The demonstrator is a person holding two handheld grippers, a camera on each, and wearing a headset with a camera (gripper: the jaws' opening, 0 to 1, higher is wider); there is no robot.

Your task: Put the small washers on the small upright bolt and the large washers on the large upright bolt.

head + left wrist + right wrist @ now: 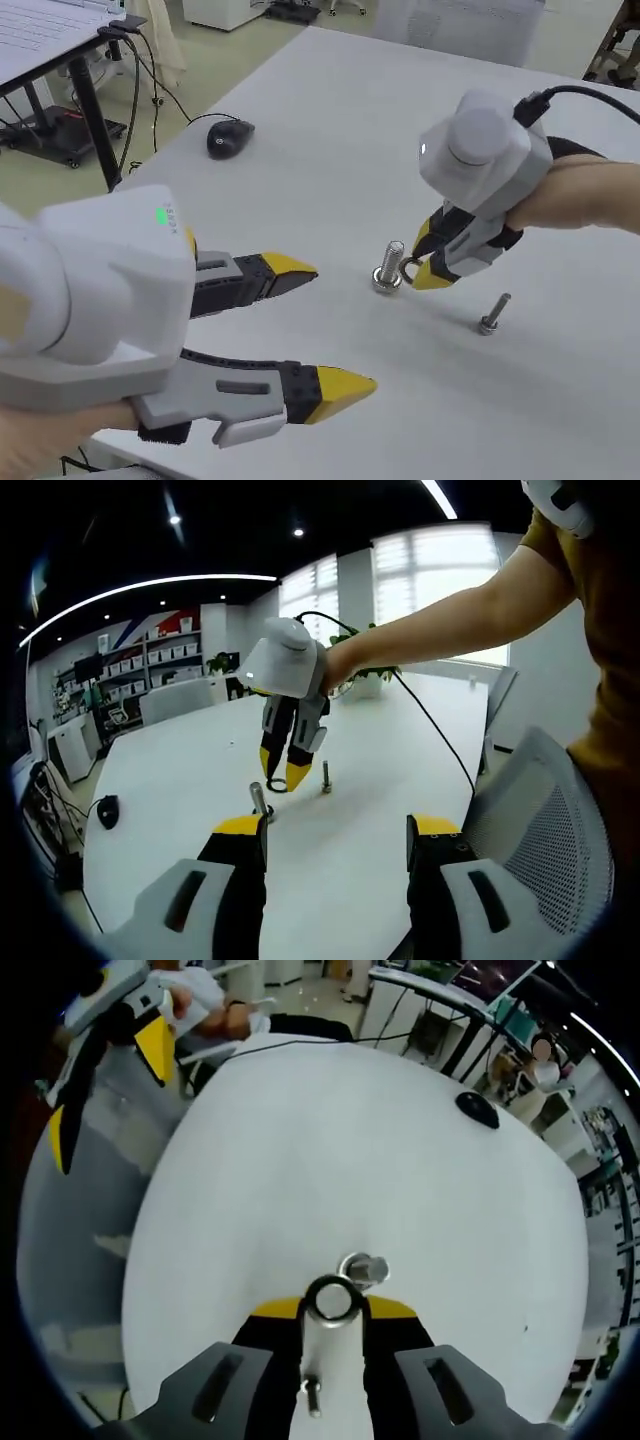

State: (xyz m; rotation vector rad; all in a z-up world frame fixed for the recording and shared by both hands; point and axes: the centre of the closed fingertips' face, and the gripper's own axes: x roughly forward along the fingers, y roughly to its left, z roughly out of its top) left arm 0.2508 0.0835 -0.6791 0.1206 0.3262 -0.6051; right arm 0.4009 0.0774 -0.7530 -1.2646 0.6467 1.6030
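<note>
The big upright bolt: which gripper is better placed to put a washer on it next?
Right. The right gripper is shut on a washer close beside the large bolt. The left gripper is open, holds nothing and sits farther from it.

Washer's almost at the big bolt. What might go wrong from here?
1. The washer in the right hand-held gripper sits beside the tip of the large bolt, not over it; released now, it would likely drop onto the table.
2. The jaw tips are close to the bolt; a nudge might topple it.
</note>
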